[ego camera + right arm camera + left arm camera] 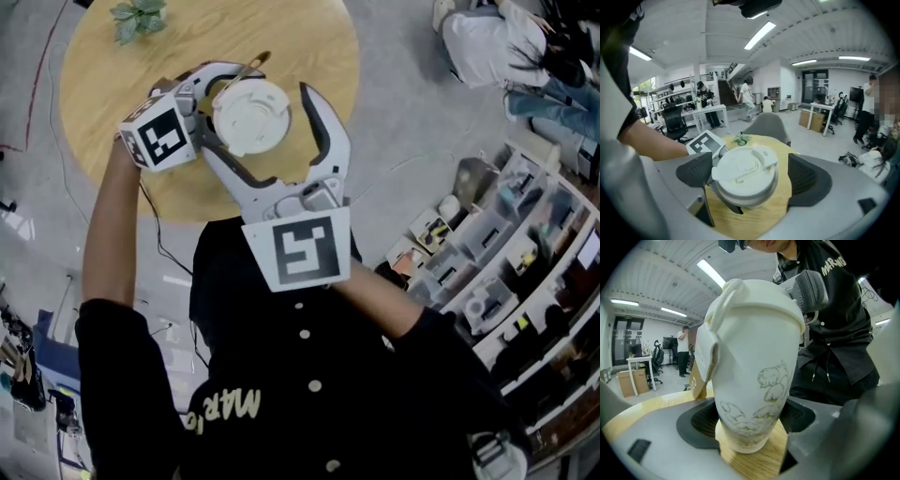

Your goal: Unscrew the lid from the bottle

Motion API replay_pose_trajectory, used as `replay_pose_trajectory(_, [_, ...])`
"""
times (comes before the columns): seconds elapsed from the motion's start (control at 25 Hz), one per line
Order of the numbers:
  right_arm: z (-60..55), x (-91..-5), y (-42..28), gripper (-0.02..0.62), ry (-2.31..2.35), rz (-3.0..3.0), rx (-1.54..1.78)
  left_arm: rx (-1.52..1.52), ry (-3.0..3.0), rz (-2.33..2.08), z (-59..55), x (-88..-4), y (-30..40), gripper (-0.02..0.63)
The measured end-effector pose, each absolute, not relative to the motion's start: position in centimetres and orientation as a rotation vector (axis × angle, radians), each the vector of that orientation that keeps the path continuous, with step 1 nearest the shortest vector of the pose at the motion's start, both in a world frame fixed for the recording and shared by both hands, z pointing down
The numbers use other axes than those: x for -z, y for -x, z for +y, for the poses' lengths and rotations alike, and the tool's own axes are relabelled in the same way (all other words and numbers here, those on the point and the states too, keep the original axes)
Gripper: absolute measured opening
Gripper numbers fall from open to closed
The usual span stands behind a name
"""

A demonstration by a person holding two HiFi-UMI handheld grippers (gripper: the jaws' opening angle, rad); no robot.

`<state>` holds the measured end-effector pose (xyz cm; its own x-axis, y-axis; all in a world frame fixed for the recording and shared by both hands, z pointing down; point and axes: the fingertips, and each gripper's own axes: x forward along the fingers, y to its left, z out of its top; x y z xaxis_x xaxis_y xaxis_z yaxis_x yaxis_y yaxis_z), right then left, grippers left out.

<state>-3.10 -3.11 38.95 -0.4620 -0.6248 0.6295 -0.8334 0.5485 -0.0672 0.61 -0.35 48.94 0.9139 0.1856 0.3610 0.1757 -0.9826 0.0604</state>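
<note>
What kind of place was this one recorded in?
Probably an open-plan office or lab workspace: desks and office chairs stand across the floor, shelves of storage bins line one side, with strip lights overhead.

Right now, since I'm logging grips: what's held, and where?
The left gripper clamps the bottle by its lower body; the right gripper stands open around the lid.

Round wooden table (pixel 94 84); small plant (pixel 139 17) at far edge.
</note>
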Motion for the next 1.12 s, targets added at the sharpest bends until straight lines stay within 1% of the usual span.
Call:
replay_pose_trajectory(0.16, [-3.1,-39.4,3.9,0.506,-1.298,-2.152,-0.506,-0.538,-3.054,0.268,-0.1,-48.3,-0.9,0.379])
replay_pose_trajectory(0.36, [-3.7,-40.7,3.8,0.52,-1.397,-2.066,-0.446,-0.576,-3.05,0.275,0.0,-48.5,-0.8,0.379])
replay_pose_trajectory(0.44, [-3.8,-41.4,3.5,0.518,-1.41,-2.032,-0.424,-0.578,-3.05,0.275,-0.1,-48.5,-0.7,0.379])
replay_pose_trajectory(0.52, [-3.9,-41.8,3.2,0.498,-1.398,-2.03,-0.426,-0.576,-3.052,0.274,-0.1,-48.5,-0.7,0.379])
replay_pose_trajectory(0.56, [-3.8,-41.7,3.1,0.48,-1.38,-2.047,-0.421,-0.574,-3.054,0.273,-0.1,-48.4,-0.9,0.378])
replay_pose_trajectory(0.84, [-4.1,-41.2,4.2,0.48,-1.195,-2.277,-0.233,-0.574,-3.053,0.275,-0.3,-48.5,-0.7,0.378])
replay_pose_trajectory(1.12, [-3.2,-39.5,5.1,0.48,-0.827,-2.591,-0.041,-0.572,-3.054,0.276,-0.1,-48.0,-0.9,0.378])
